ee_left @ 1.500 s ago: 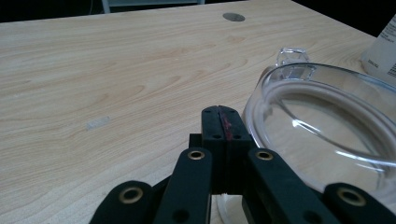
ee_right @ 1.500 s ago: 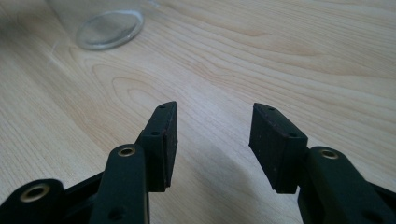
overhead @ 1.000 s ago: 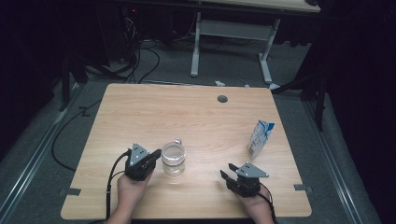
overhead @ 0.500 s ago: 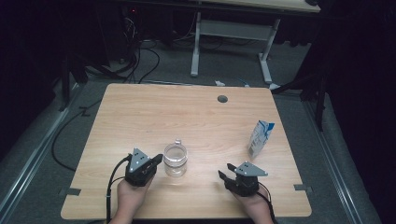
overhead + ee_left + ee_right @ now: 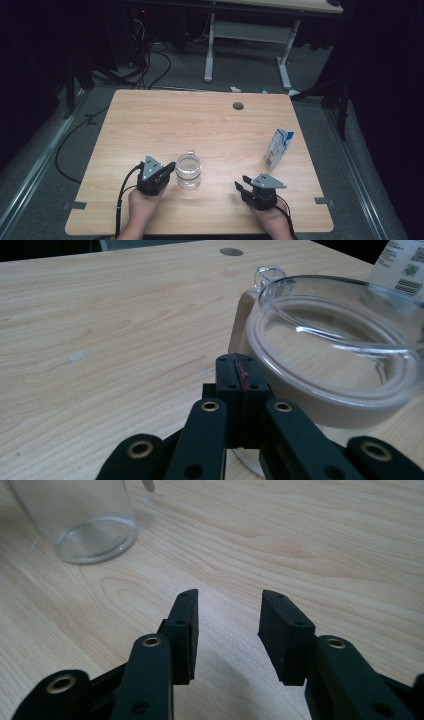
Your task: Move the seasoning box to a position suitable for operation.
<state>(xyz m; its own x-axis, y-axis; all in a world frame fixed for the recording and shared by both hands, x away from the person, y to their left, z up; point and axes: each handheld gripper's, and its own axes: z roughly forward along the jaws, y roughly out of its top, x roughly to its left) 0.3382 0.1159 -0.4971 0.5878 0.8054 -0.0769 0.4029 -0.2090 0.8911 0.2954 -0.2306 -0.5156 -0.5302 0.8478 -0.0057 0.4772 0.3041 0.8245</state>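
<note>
A light wooden table (image 5: 150, 120) stands on grey floor (image 5: 45, 165) in a dark room. The glass jar (image 5: 188, 171) sits at six o'clock, beside the left gripper (image 5: 169, 167), jaws clenched empty; right gripper (image 5: 241, 184) released.

Open tabletop (image 5: 200, 120) beyond the glass jar (image 5: 188, 171) — carton (image 5: 278, 148) at right edge.

on the worktop (image 5: 150, 120), the glass jar (image 5: 188, 171) stands near the front edge, just right of the left gripper (image 5: 169, 167). the carton (image 5: 278, 148) stands well apart to the right, behind the right gripper (image 5: 241, 184).
</note>
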